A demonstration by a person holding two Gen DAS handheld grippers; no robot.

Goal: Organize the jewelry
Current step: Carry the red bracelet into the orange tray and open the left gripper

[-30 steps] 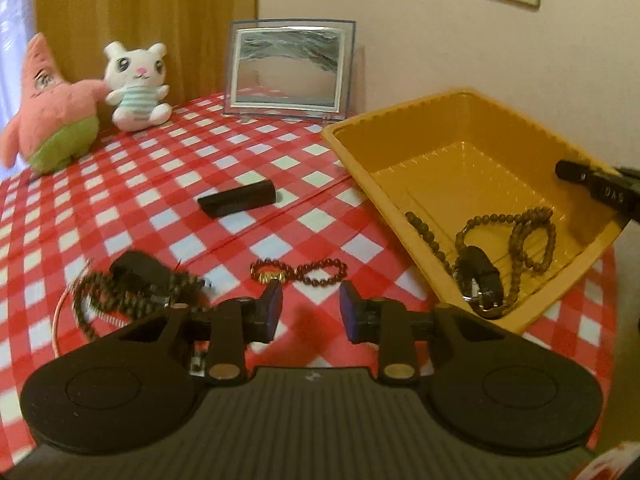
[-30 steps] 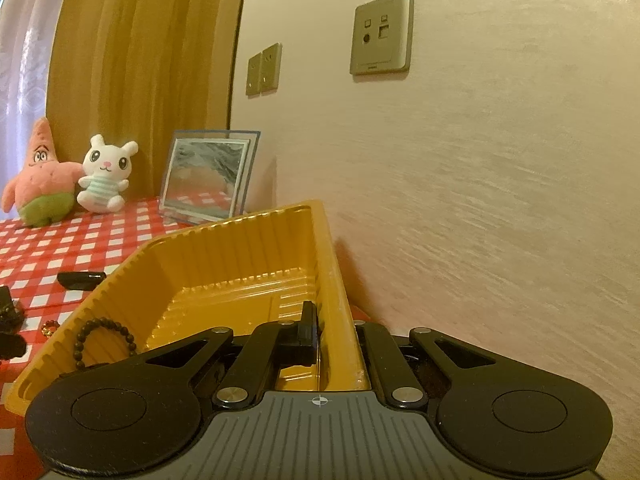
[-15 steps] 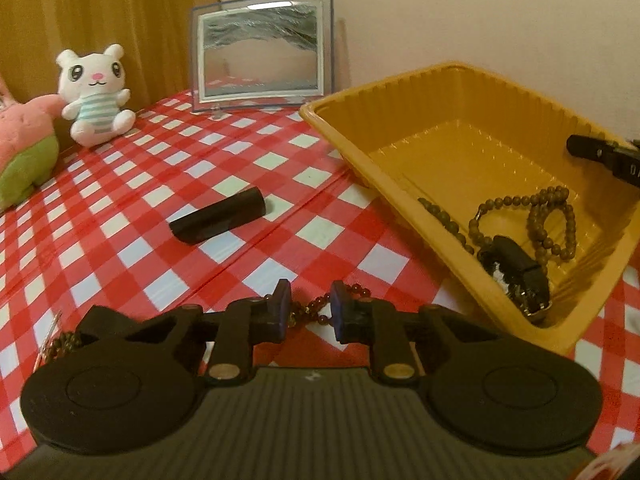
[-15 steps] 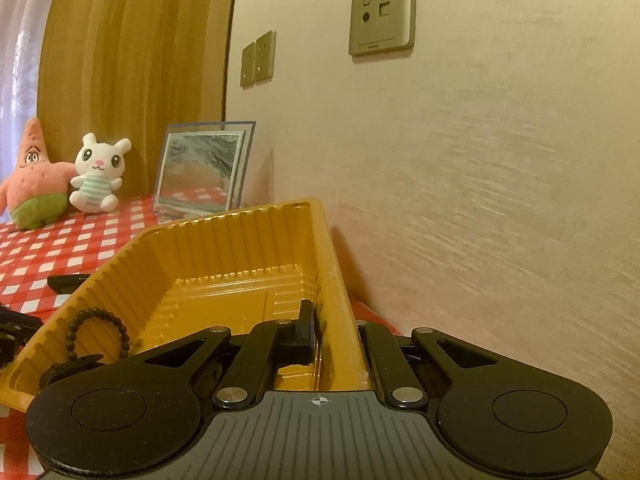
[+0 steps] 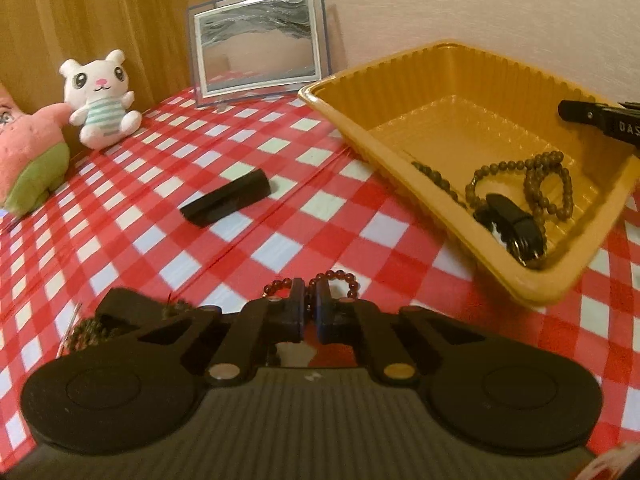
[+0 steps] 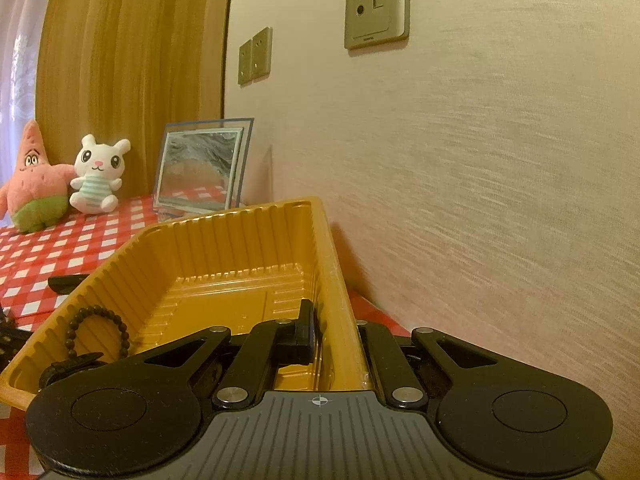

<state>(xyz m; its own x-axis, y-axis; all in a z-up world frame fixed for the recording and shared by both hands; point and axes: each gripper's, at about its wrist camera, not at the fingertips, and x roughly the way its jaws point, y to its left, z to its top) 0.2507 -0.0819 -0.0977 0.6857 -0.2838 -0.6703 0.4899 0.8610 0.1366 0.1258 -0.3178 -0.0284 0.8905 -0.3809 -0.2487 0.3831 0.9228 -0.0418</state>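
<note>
Left gripper [image 5: 308, 306] jaws just closed, now clenched on dark red bead bracelet [image 5: 336, 278] lying on checked tablecloth [image 5: 160, 220], loops showing either side of pads

Right gripper [image 6: 334, 334] clamped on near wall of yellow tray [image 6: 240, 248], steadying it

Tray already holds brown bead strand [image 5: 540, 176] and black watch [image 5: 516, 228]; black bar [image 5: 226, 198] and bead pile [image 5: 86, 328] wait on cloth

Step, by my read: pick-up of bracelet. Next: lift clear, carry right over tray rim, let go without snagging beads

Left claw [image 5: 308, 312] angled downward, jaws just closing, nearly together; right claw [image 6: 334, 336] near level, clamped.
</note>
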